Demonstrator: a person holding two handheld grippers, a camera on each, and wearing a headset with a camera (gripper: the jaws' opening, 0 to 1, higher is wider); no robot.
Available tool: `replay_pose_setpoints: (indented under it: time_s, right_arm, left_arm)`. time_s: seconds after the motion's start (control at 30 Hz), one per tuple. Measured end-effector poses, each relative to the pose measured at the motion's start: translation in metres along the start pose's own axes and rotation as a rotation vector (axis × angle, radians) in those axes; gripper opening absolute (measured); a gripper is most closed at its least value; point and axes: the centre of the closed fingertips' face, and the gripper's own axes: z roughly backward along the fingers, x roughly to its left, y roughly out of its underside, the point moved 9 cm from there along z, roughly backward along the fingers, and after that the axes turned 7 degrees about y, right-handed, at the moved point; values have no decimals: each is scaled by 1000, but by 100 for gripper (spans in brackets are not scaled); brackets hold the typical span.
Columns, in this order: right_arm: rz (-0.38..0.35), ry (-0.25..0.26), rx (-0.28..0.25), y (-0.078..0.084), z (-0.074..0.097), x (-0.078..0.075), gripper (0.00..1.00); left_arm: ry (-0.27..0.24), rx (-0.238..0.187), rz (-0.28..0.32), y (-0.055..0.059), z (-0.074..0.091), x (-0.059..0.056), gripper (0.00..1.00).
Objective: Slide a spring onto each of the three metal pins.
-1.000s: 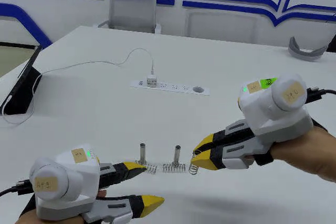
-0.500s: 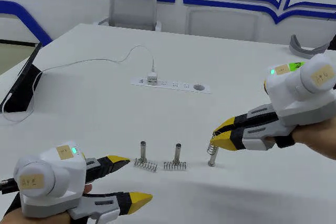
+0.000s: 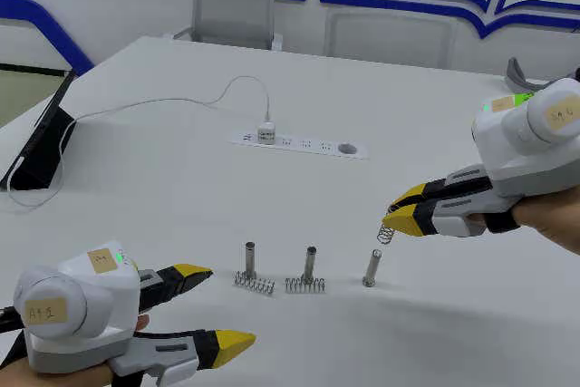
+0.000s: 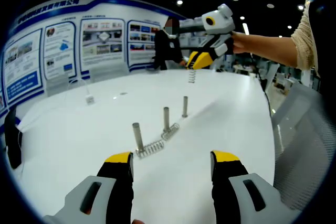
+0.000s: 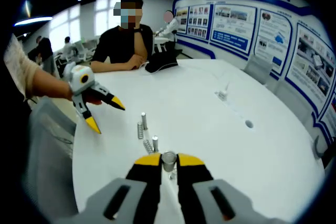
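Three upright metal pins (image 3: 249,257) (image 3: 310,263) (image 3: 373,266) stand in a row on the white table (image 3: 163,178). Two springs (image 3: 254,284) (image 3: 304,285) lie flat at the feet of the left and middle pins. My right gripper (image 3: 391,219) is shut on a third spring (image 3: 384,234), which hangs just above and slightly right of the right pin. The right gripper view has that spring (image 5: 169,158) pinched between its jaws. My left gripper (image 3: 217,307) stands open near the front edge, left of the pins, holding nothing. In the left gripper view the pins (image 4: 166,118) stand ahead of the open left gripper (image 4: 172,158).
A white power strip (image 3: 299,144) with a plugged-in cable lies beyond the pins. A dark screen (image 3: 36,147) leans at the table's left edge. A grey chair (image 3: 234,2) stands behind the table. A seated person (image 5: 126,45) is across the table.
My right gripper has carried the spring from the table near the middle pin to the right and up, to above the right pin. The left gripper stays open and low.
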Motion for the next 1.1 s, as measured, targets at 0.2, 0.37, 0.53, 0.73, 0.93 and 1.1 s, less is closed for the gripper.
replay_pose_setpoints:
  time_s: [0.2, 0.37, 0.53, 0.73, 0.93, 1.1]
  right_arm:
    - [-34, 20, 19, 11, -11, -6, 12]
    - [-57, 23, 19, 17, -18, -8, 12]
    - [-61, 18, 28, 20, -24, -6, 12]
    - [-68, 13, 34, 23, -28, -6, 12]
    - [-77, 18, 46, 27, -30, -7, 12]
    - [-91, 17, 42, 31, -32, -8, 12]
  left_arm:
    - [-5, 5, 4, 1, 0, 0, 62]
    - [-6, 7, 7, 2, 0, 0, 63]
    - [-6, 11, 12, 3, 0, 0, 63]
    - [-6, 13, 16, 4, -1, -1, 63]
    - [-6, 15, 22, 4, -1, -1, 63]
    - [-7, 18, 23, 5, -1, 0, 62]
